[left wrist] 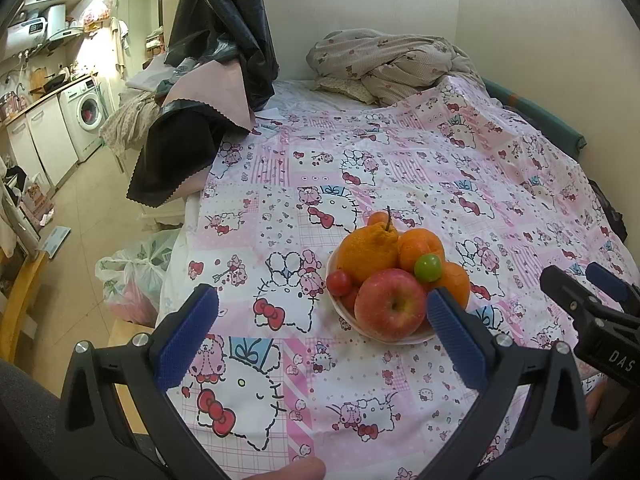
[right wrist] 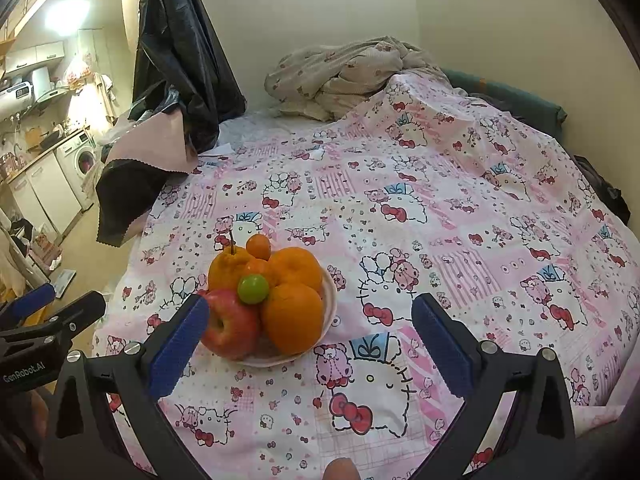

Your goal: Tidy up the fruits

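Fruit sits heaped in a white bowl on the patterned bedsheet, and in the left wrist view the left gripper hangs just short of it with its fingers spread wide and nothing between them. The bowl lies ahead and toward the right finger, whose blue pad overlaps the rim. A red apple faces the gripper at the front, a knobbly stemmed orange rises behind it, a green fruit perches near the top, and a small red tomato rests at the left edge. The right gripper shows at the far right. In the right wrist view, the right gripper is likewise splayed and empty, with the bowl ahead and toward its left finger; a round orange is nearest, the apple beside it, the green fruit on top. All the fruit lies piled in the bowl, which suits a finished gathering as well as a heap awaiting sorting. Any grasp here would, I judge, go best from the top, since the small perched pieces look ready to roll.
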{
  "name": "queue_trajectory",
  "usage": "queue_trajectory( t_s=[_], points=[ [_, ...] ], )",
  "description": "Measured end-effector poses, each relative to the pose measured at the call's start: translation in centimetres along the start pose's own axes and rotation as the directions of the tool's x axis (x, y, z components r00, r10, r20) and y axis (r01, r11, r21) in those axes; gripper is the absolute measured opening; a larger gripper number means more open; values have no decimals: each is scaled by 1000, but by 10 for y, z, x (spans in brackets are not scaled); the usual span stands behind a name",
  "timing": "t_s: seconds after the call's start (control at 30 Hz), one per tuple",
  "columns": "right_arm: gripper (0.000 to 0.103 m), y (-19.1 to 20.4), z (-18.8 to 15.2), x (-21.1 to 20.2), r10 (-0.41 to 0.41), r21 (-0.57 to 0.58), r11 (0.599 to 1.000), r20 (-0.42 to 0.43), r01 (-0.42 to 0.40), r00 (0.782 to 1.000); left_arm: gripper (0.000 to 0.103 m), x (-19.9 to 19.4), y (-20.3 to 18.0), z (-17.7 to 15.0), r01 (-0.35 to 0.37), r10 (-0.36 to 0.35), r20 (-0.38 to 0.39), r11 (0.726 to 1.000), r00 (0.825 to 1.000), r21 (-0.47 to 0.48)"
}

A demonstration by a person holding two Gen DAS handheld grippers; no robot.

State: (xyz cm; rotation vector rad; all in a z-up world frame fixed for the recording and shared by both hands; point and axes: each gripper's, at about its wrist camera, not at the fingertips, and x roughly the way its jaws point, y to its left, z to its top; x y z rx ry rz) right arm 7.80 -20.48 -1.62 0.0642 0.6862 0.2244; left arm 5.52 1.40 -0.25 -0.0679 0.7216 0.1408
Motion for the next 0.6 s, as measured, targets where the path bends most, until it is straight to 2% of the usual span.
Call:
queue_trajectory(
  t_s=[0.6],
  points=[
    [103,3,2,-4,5,0,1000,15,-5,1000,103,-2,-3,1,1,-1,2,1000,1000,-2]
  ],
)
